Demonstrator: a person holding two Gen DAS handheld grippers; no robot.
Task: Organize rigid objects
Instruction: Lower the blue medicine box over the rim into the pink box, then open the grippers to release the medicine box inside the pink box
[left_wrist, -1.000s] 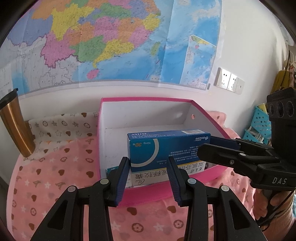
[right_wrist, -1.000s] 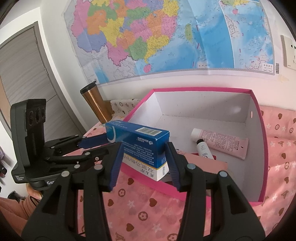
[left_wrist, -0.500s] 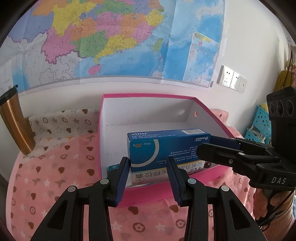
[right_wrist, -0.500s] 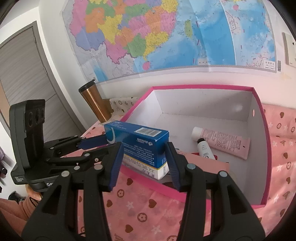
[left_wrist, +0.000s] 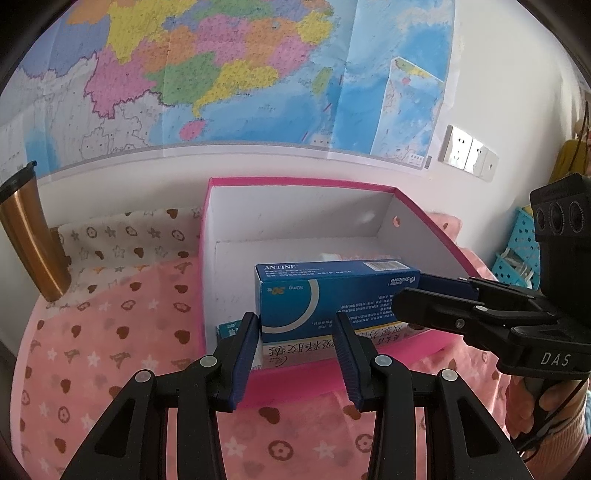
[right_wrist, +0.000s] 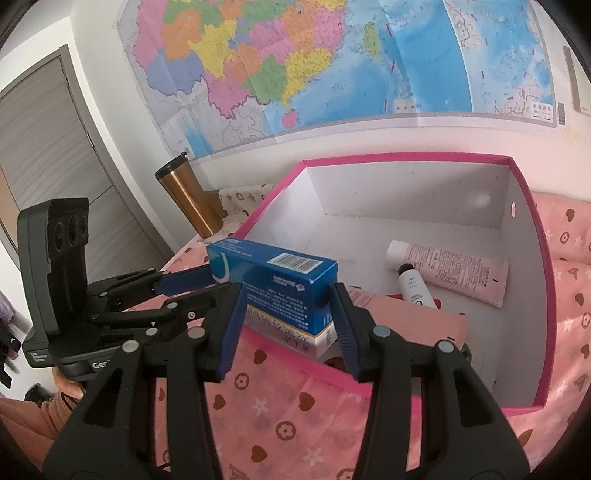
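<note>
A blue and white medicine box (left_wrist: 332, 299) (right_wrist: 280, 291) is held over the near wall of a pink storage box (left_wrist: 295, 184) (right_wrist: 532, 206). My right gripper (right_wrist: 286, 325) is shut on one end of the medicine box; it also shows in the left wrist view (left_wrist: 436, 299). My left gripper (left_wrist: 297, 354) stands open around the other end, its pads beside the box; it shows at the left in the right wrist view (right_wrist: 192, 284). Inside the pink box lie a pink tube (right_wrist: 450, 273), a small white bottle (right_wrist: 415, 288) and a pink flat pack (right_wrist: 406, 321).
A copper tumbler (left_wrist: 27, 236) (right_wrist: 188, 199) stands at the back left by the wall. A pink heart-print cloth (left_wrist: 110, 332) covers the table. A blue plastic basket (left_wrist: 517, 254) sits at the far right. A small teal box (left_wrist: 231, 328) lies in the pink box's near left corner.
Both views have shifted slightly; the medicine box stays in the right gripper's hold at about the same place over the pink box's near wall. The left gripper stays open.
</note>
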